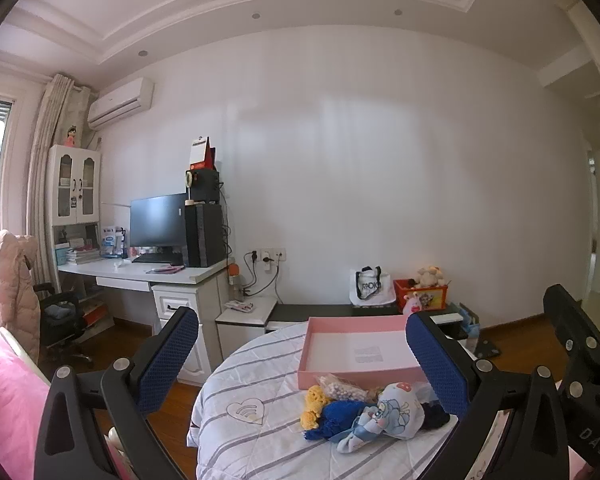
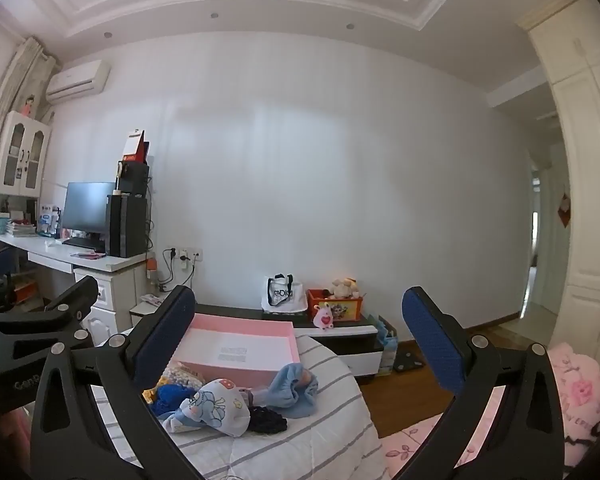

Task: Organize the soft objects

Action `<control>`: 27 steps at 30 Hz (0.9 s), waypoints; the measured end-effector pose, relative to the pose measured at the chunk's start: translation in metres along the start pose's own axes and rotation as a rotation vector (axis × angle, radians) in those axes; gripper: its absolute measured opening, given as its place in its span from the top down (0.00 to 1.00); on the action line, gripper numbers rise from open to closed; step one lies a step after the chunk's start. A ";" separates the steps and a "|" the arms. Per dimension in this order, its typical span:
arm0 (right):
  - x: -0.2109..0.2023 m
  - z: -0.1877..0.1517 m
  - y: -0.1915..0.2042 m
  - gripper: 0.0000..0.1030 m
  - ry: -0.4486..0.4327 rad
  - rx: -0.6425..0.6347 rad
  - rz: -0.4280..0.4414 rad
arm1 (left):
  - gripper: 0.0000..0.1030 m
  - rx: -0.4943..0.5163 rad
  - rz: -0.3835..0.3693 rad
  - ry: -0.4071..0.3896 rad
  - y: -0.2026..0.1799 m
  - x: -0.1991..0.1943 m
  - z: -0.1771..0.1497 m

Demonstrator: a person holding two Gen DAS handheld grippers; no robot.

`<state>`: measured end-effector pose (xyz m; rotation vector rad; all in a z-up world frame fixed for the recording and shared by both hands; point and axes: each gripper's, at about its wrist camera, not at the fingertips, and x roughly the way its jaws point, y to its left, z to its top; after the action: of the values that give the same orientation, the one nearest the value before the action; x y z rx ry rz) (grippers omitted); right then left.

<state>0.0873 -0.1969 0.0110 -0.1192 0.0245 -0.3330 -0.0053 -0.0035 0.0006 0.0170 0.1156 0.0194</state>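
Blue sock [image 2: 296, 390] — right view only, beside box [image 2: 236, 336].

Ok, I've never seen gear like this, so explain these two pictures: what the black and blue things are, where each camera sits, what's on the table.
No robot here: a person holds a two-finger tool in each hand. Each picture comes from a fisheye camera on one tool, looking forward along its blue-padded fingers. One shows the left hand-held gripper, the other the right hand-held gripper. Both are open and hold nothing.

Ahead is a round table under a striped cloth. On it lie an empty pink tray and, in front of it, a pile of soft things: a cartoon-print cloth, blue knitted piece, yellow knitted piece, light blue cloth.
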 end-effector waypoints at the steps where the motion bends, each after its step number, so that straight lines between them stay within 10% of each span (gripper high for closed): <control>1: 0.000 0.000 0.000 0.00 0.001 0.001 0.001 | 0.00 -0.001 0.001 0.000 0.000 0.000 0.000; 27: 0.003 -0.005 -0.001 0.00 -0.006 -0.004 0.015 | 0.01 -0.006 0.003 0.006 -0.001 0.002 0.000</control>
<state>0.0899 -0.1992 0.0058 -0.1237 0.0197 -0.3180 -0.0037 -0.0049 0.0003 0.0108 0.1219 0.0233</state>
